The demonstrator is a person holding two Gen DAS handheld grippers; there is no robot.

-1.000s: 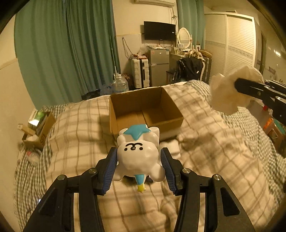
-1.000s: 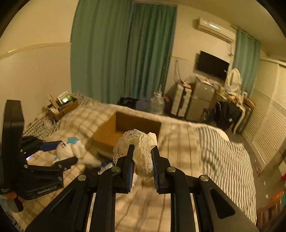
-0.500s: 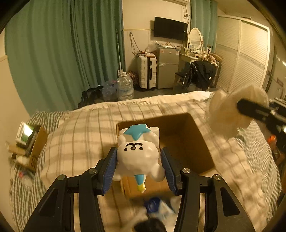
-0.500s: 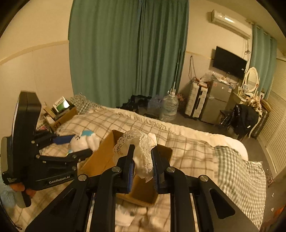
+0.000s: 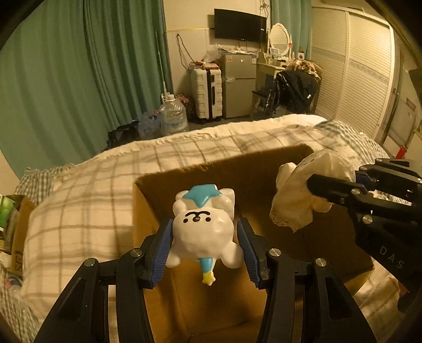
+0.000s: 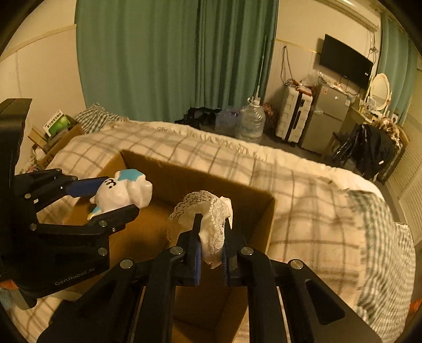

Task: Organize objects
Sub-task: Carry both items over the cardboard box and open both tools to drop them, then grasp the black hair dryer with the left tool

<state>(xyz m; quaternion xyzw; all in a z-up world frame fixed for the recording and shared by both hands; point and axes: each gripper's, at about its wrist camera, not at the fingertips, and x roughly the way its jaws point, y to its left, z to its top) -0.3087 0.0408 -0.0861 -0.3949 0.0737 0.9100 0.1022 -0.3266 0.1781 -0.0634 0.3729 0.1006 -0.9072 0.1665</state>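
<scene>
Left fingers (image 5: 164, 250) clamped on both sides of a white bear toy (image 5: 203, 227), blue pads pressed into its flanks. Toy carries a blue star on its head, face toward the camera, a small blue and yellow piece hanging off its near end. The left gripper (image 5: 204, 250) holds it over the left half of an open cardboard box (image 5: 163, 184), above the box floor, not resting on it.

Right view, going left to right: left gripper (image 6: 105, 200) with the bear toy (image 6: 122, 194) comes in from the left edge over the box's left wall; right gripper (image 6: 211, 253) sits mid-frame, fingers (image 6: 196, 237) narrow and pinching a bundle of white lace cloth (image 6: 208, 221). Cloth bulges up past the fingertips and hangs over the middle of the cardboard box (image 6: 261, 224), clear of its floor.

In the left view the lace cloth (image 5: 303, 195) shows right of the toy, well apart from it.

Box sits on a bed with a checked blanket (image 5: 87, 190). Far side: green curtains (image 5: 79, 74), a water jug (image 5: 172, 117) on the floor, a white suitcase (image 5: 207, 92), and a wall TV (image 5: 240, 25).
</scene>
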